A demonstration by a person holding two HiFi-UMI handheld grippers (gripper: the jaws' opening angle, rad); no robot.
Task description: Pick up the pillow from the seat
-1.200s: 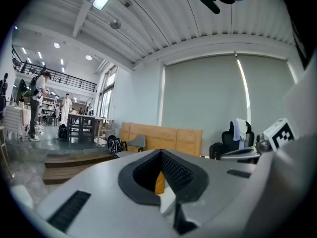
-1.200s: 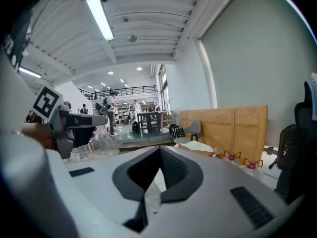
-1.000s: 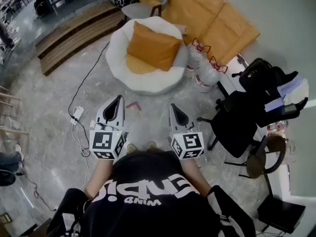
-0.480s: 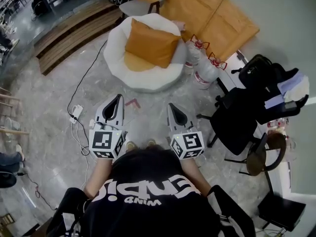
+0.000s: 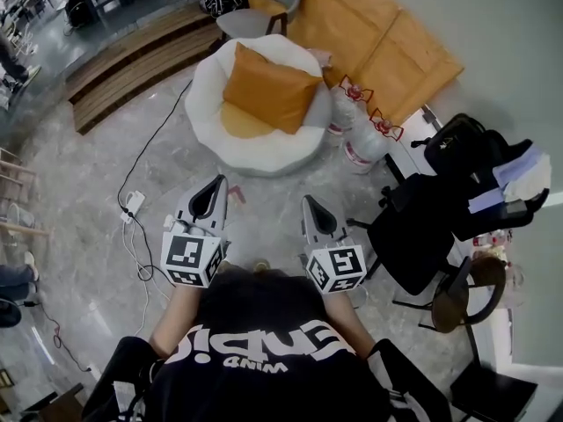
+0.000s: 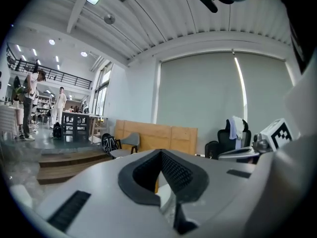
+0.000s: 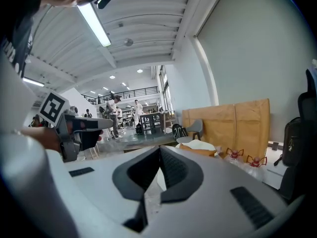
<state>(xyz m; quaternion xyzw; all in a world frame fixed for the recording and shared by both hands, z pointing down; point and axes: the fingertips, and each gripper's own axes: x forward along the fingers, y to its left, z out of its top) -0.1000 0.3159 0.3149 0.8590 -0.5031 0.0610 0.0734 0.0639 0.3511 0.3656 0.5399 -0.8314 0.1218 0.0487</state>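
An orange pillow (image 5: pixel 268 89) leans tilted on a round white seat (image 5: pixel 211 139) on the floor ahead of me. Both grippers are held side by side, well short of the seat, and point toward it. The left gripper (image 5: pixel 218 183) is shut with nothing in it, and so is the right gripper (image 5: pixel 310 202). In the right gripper view the shut gripper (image 7: pixel 159 148) points past the seat (image 7: pixel 199 144), where the pillow (image 7: pixel 200 150) shows as an orange strip. The left gripper view shows its gripper (image 6: pixel 161 152) closed and empty, hiding most of the seat.
Two large water bottles (image 5: pixel 356 139) with red handles stand right of the seat. A black office chair (image 5: pixel 422 227) with clothes on it is at my right. A power strip with cables (image 5: pixel 134 205) lies on the floor at left. Wooden steps (image 5: pixel 132 60) and a grey chair (image 5: pixel 259 3) are beyond.
Both grippers sit slightly lower in the head view and the seat has shifted a little. The jaws stay shut and empty.
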